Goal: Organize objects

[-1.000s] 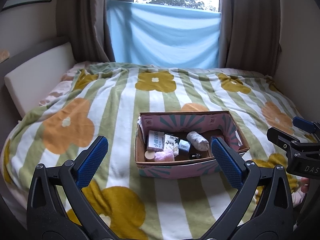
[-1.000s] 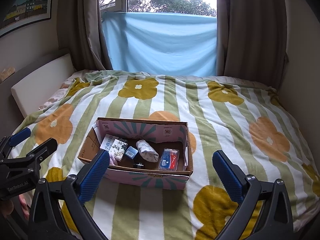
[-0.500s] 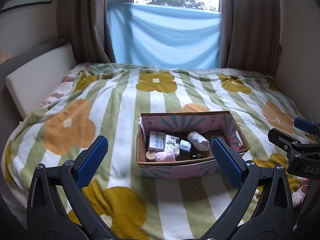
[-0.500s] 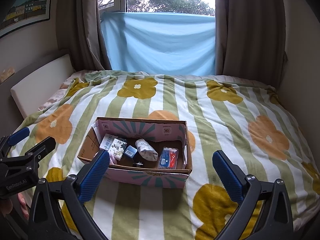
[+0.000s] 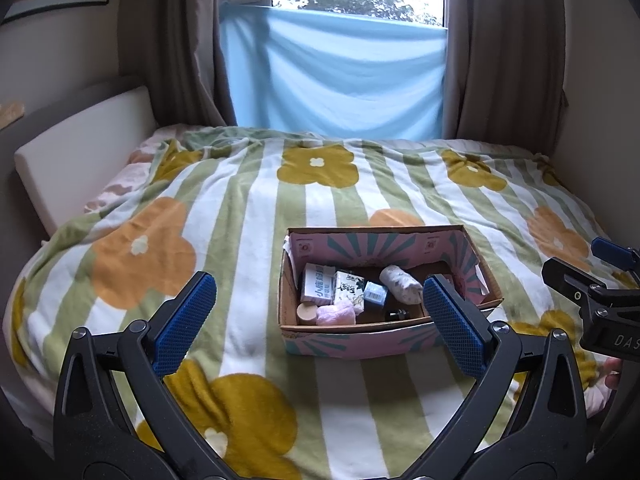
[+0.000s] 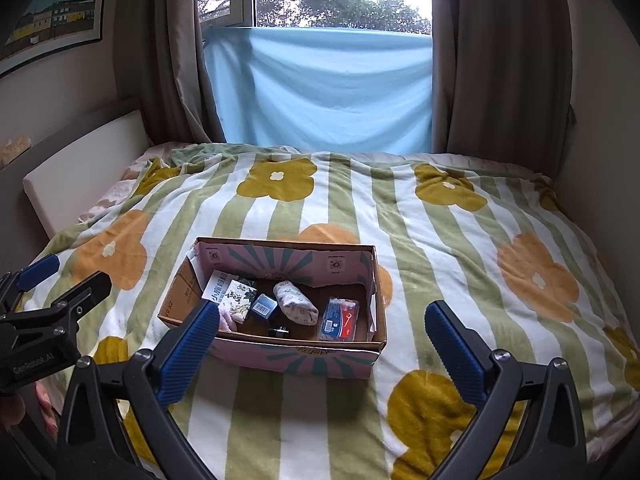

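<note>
Your left gripper (image 5: 316, 322) and right gripper (image 6: 324, 350) both had jaws wide open, empty; the pink-and-teal open cardboard box (image 6: 296, 356) of small items sat mid-bed on the striped floral blanket (image 6: 440, 240), near both.

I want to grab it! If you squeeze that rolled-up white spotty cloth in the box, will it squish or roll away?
The rolled cloth looks soft, so it would probably squish and feel light. It lies on its side in the cardboard box, so a push might roll it, though neighbouring items would likely stop it.
</note>
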`<state>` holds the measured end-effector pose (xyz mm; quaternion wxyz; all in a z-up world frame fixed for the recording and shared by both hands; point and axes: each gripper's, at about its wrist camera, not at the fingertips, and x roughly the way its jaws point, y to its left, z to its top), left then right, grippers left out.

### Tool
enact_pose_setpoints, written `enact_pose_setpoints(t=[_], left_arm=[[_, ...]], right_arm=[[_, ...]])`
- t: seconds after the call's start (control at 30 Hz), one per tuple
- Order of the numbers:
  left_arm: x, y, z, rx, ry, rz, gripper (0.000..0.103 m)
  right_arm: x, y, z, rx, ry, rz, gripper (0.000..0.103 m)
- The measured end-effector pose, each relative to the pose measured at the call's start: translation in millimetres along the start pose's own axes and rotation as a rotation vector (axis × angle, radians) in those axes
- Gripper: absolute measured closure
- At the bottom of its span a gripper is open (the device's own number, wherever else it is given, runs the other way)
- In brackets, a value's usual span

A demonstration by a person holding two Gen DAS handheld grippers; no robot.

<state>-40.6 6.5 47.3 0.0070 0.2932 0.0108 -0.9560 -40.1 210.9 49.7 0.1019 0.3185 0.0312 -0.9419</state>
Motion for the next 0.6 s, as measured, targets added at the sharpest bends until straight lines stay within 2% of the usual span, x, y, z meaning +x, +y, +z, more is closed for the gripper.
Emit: enact_pose_setpoints(t=[0.33, 0.5, 0.6], left_arm=[[1.4, -5.0, -1.9, 0.02, -0.009, 0.034, 0.0], [5.9, -8.3, -9.2, 0.013, -0.016, -0.069, 0.0], [8.3, -6.6, -12.8, -0.008, -0.014, -0.09, 0.0]], right_arm=[[-0.5, -2.2, 1.9, 0.003, 0.002, 0.003, 0.001], [1.3, -3.6, 0.9, 0.006, 0.008, -0.001, 0.001], [4.3, -6.9, -1.1, 0.013, 0.02, -0.009, 0.001]])
